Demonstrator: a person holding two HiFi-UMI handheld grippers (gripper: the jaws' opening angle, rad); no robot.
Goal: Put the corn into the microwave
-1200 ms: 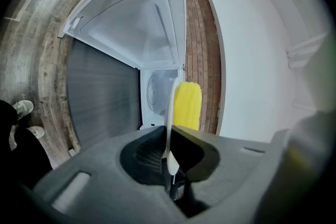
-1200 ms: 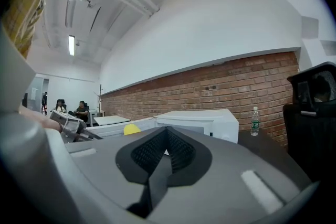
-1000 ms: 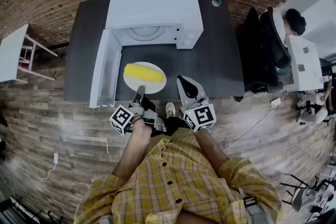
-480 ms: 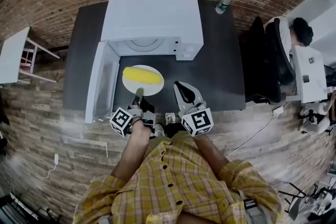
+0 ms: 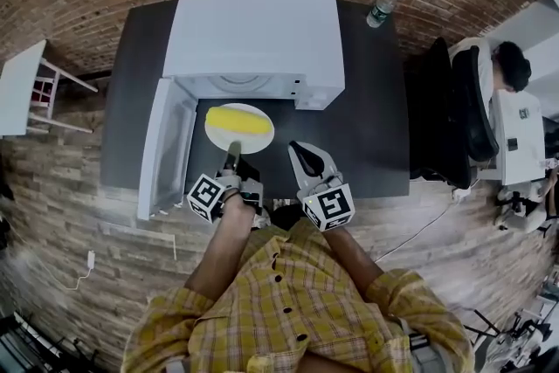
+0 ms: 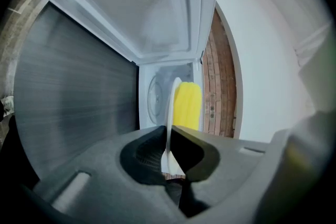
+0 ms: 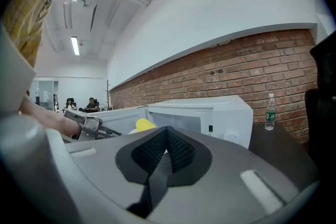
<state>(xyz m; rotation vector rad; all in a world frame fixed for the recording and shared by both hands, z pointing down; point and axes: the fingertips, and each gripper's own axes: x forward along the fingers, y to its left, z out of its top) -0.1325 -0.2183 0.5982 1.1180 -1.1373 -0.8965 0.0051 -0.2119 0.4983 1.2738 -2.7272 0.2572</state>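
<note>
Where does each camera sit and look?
Head view: on the person's head, looking down at the table, microwave, left gripper and right gripper; shirt and forearms show.
Left gripper view: rides that gripper, facing the open microwave; its jaws pinch the plate carrying corn.
Right gripper view: rides that gripper, facing microwave and brick wall; shut, empty jaws show.
Shared: all see microwave and corn.

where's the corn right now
In the head view the corn lies on a white plate just in front of the open microwave, beside its swung-out door. The left gripper holds the plate by its near rim.
</note>
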